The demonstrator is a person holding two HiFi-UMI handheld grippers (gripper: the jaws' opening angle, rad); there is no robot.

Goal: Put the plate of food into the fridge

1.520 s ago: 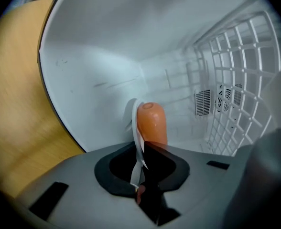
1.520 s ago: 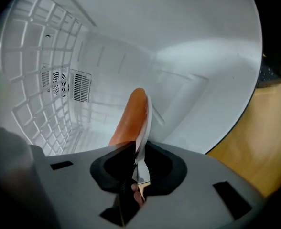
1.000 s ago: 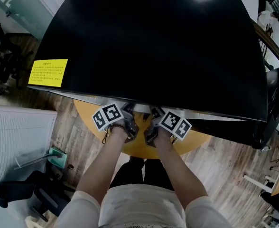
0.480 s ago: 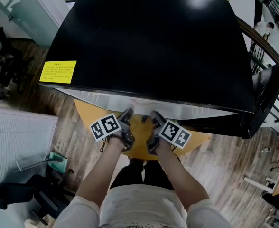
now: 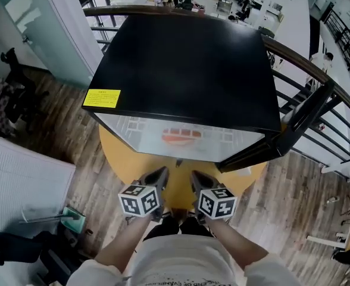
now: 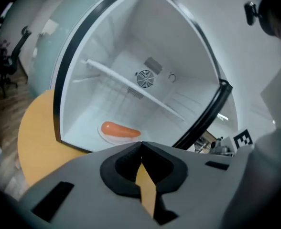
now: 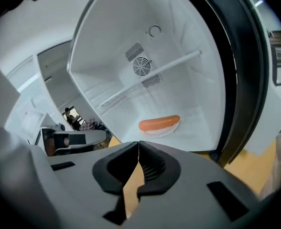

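- On the round yellow surface (image 5: pixel 116 155): a black mini fridge (image 5: pixel 181 64), with its door (image 5: pixel 285 134) swung wide open on the person's right.
- On the fridge's top near the left front corner: a yellow sticker (image 5: pixel 102 98), print too small to read.
- Inside, on the white floor of the fridge and close to the front opening: the plate of food (image 5: pixel 181 137), a white plate with one long orange sausage (image 6: pixel 120 129) lying across it.
- Above the plate: a wire shelf (image 6: pixel 131 87) with a white front bar, and a round fan grille (image 6: pixel 144 78) on the back wall.
- Left claw (image 5: pixel 161 173): clenched, tips pressed together, nothing between them; held over the near part of the surface, pointing into the opening, well apart from the plate.
- Right claw (image 5: pixel 196 176): likewise clenched, tips meeting, empty; held just beside the left one, pointing at the plate from outside the fridge.
- Around the surface: wooden floor, with a railing behind the fridge.
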